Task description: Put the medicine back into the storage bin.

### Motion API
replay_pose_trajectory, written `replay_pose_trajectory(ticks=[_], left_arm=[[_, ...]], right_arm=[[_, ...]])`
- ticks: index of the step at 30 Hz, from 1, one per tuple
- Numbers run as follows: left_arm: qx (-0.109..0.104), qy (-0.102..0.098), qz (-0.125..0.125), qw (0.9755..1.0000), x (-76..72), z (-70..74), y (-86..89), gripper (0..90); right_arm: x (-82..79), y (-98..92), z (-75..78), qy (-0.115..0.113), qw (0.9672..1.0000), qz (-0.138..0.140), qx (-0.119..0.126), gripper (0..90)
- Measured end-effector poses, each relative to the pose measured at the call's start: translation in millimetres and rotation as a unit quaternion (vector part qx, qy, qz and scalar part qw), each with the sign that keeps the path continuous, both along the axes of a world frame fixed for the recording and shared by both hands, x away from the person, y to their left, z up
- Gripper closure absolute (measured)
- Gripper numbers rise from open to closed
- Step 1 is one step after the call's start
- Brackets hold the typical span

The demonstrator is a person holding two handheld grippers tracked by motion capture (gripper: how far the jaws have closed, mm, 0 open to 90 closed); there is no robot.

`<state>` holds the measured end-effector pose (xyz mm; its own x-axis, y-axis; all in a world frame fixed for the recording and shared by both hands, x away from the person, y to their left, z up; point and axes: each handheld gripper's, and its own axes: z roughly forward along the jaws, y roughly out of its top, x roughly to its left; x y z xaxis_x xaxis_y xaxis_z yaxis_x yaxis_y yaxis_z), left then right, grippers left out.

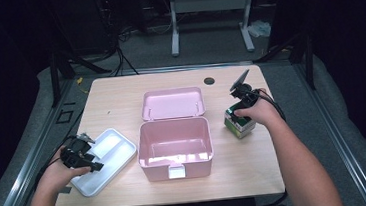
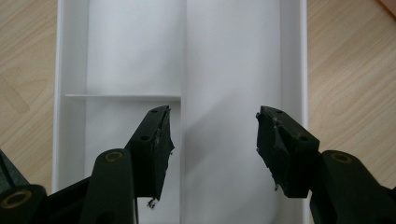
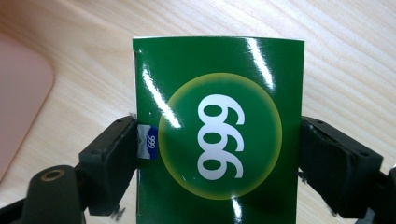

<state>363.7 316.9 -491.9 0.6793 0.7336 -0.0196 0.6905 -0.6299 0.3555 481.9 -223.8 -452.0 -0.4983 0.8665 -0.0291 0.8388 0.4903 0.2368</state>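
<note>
Wood table (image 1: 115, 96): white tray (image 1: 115, 145) L, pink box (image 1: 175, 156) ctr, green carton (image 1: 238, 124) R.

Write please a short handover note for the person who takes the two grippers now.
Right gripper: shut on the green box, which is on the table, right of the pink case.
Left gripper: open, holding nothing, over the white tray, left of the case.
Done: case lid is open, green box is gripped.
Left: probably move the box into the case; the tray may follow.
</note>
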Motion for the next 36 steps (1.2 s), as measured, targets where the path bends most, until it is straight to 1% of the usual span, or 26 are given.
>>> replay_pose_trajectory(ticks=[4,5,6,7,8,10,11,13,14,16,19,20,21,22,23,24,25,26,27,28,29,32,33,34,35,36], left_arm=[[-0.001,0.0,0.002,1.0,-0.4,0.0,0.0,44.9],[-0.001,0.0,0.002,1.0,-0.4,0.0,0.1,44.9],[-0.001,0.0,0.002,1.0,-0.4,0.0,0.1,44.9],[-0.001,0.001,0.002,1.0,-0.4,-0.2,0.1,44.9],[-0.001,0.001,0.002,1.0,-0.4,-0.2,0.1,44.8],[-0.002,0.002,0.004,1.0,-0.5,-0.4,0.0,44.8],[-0.001,0.002,0.002,1.0,-0.5,-0.5,0.0,44.7],[-0.001,0.002,0.001,1.0,-0.4,-0.6,0.0,44.8],[-0.002,0.003,0.0,1.0,-0.3,-0.8,0.1,44.8],[-0.001,0.003,0.001,1.0,-0.3,-1.3,0.0,44.7],[0.001,0.004,0.0,1.0,0.1,-1.7,0.2,44.6],[0.001,0.004,0.0,1.0,0.2,-1.8,0.1,44.6],[-0.001,0.004,0.0,1.0,0.2,-1.9,0.1,44.6],[-0.001,0.004,0.0,1.0,0.2,-1.9,0.1,44.6],[-0.001,0.004,0.0,1.0,0.1,-1.8,0.1,44.6],[0.0,0.004,0.001,1.0,0.0,-1.8,0.1,44.6],[0.0,0.004,0.001,1.0,0.0,-1.8,0.1,44.6],[-0.001,0.005,0.001,1.0,0.0,-1.8,0.3,44.6],[0.0,0.005,0.001,1.0,0.0,-1.8,0.3,44.6],[0.0,0.005,0.001,1.0,0.0,-1.9,0.3,44.6],[-0.001,0.005,0.001,1.0,0.0,-2.1,0.3,44.5],[-0.003,0.005,0.001,1.0,0.4,-2.7,0.3,44.5],[-0.003,0.005,0.001,1.0,0.4,-2.7,0.3,44.5],[-0.002,0.005,0.0,1.0,0.5,-2.9,0.3,44.5],[-0.002,0.006,-0.001,1.0,0.6,-3.2,0.3,44.5],[-0.002,0.006,-0.001,1.0,0.6,-3.2,0.3,44.5]], right_arm=[[-3.5,1.6,6.4,-0.001,0.9998,0.017,-0.004,17.1],[-5.6,2.6,10.9,-0.003,0.9995,0.029,-0.007,17.3],[-5.6,2.6,10.9,-0.003,0.9995,0.029,-0.007,17.3],[-7.5,3.5,15.3,-0.005,0.9993,0.037,-0.007,17.3],[-7.5,3.5,15.3,-0.005,0.9993,0.037,-0.007,17.3],[-9.4,4.4,20.0,-0.008,0.9988,0.048,-0.009,17.3],[-11.4,5.6,25.1,-0.007,0.9982,0.06,-0.007,17.3],[-12.4,6.2,27.1,-0.009,0.9979,0.064,-0.009,17.3],[-13.7,7.0,29.7,-0.007,0.9977,0.068,-0.004,17.4],[-16.9,8.8,38.4,-0.01,0.9961,0.088,-0.002,17.4],[-19.4,10.0,44.0,-0.009,0.9952,0.098,0.001,17.5],[-21.7,11.5,49.6,-0.012,0.993,0.118,0.001,17.5],[-22.7,12.1,52.2,-0.014,0.9917,0.128,0.0,17.5],[-22.7,12.1,52.2,-0.014,0.9917,0.128,0.0,17.5],[-24.9,13.5,56.9,-0.023,0.9881,0.152,-0.004,17.5],[-26.0,14.1,59.2,-0.027,0.9862,0.163,-0.011,17.5],[-26.0,14.1,59.2,-0.027,0.9862,0.163,-0.011,17.5],[-28.8,15.9,63.9,-0.028,0.9823,0.184,-0.018,17.5],[-28.8,15.9,63.9,-0.028,0.9823,0.184,-0.018,17.5],[-29.6,16.4,65.2,-0.03,0.9802,0.195,-0.019,17.5],[-32.8,18.7,69.7,-0.032,0.9726,0.229,-0.025,17.5],[-37.7,22.5,75.2,-0.03,0.9634,0.265,-0.031,17.5],[-37.7,22.5,75.2,-0.03,0.9634,0.265,-0.031,17.5],[-39.2,24.0,77.0,-0.032,0.9603,0.275,-0.037,17.5],[-41.2,26.1,79.8,-0.035,0.956,0.288,-0.041,17.6],[-41.2,26.1,79.8,-0.035,0.956,0.288,-0.041,17.6]])
